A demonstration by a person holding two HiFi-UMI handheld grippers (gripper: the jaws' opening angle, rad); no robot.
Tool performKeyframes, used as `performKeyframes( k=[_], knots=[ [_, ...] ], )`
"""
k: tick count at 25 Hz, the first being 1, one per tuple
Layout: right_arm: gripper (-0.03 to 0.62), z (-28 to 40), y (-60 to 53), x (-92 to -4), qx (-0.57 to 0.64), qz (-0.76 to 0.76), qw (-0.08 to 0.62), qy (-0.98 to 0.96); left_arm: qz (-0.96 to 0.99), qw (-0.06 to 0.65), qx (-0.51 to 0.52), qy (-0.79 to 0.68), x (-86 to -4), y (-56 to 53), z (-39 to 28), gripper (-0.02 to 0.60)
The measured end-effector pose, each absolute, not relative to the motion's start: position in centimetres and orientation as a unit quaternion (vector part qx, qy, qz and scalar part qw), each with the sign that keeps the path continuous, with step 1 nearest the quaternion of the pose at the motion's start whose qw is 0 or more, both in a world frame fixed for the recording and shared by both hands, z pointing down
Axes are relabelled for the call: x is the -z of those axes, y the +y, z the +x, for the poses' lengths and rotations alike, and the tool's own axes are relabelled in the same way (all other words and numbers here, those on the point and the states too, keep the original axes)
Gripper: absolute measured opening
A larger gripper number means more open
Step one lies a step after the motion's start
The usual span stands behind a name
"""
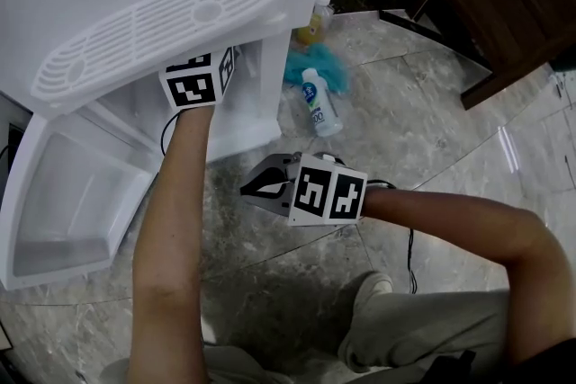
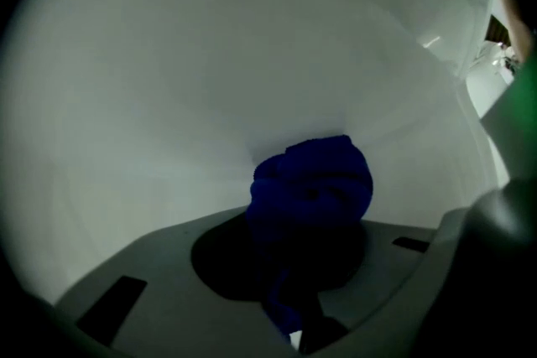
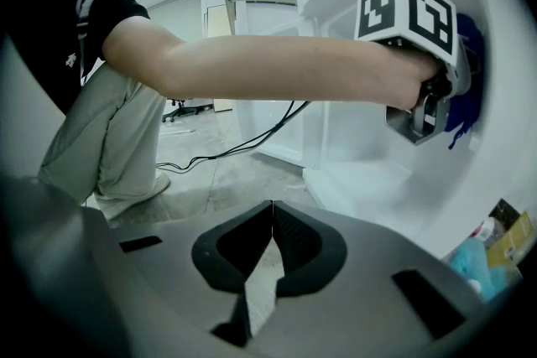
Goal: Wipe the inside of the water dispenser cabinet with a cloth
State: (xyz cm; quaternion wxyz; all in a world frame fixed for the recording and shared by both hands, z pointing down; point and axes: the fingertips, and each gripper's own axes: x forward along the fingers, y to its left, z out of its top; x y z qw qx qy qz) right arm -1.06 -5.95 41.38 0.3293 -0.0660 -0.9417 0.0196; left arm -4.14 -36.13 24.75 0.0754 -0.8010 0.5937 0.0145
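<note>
Blue cloth: held bunched in left gripper inside white dispenser cabinet, close to wall; had right gripper jaws pressed together, empty, outside above stone floor.

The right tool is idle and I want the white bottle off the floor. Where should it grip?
Grip the white bottle across its labelled middle, from above, I'd say: it lies on its side with both flanks there bare. The right tool is shut, so open first.
</note>
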Motion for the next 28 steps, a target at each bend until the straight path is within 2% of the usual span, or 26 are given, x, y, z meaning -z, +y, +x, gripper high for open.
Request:
performKeyframes(
  k=[5, 11, 15, 28],
  knots=[
    [-0.002, -0.1, -5.8, -41.5, -0.020, -0.066, 0.335, -0.940, -0.796, 0.045, -0.047, 0.602, -25.3, -35.7, -4.1, 0.075],
    [-0.002, -0.6, -6.5, -40.7, -0.012, -0.062, 0.328, -0.943, -0.798, 0.062, -0.045, 0.598, -25.7, -34.3, -3.5, 0.075],
    [-0.002, -0.8, -6.6, -40.2, -0.011, -0.059, 0.322, -0.945, -0.795, 0.041, -0.057, 0.602, -25.9, -35.1, -3.9, 0.075],
    [-0.002, -0.6, -7.1, -39.9, 0.000, -0.051, 0.327, -0.944, -0.796, 0.040, -0.036, 0.602, -27.1, -34.3, -3.4, 0.075]
  ],
)
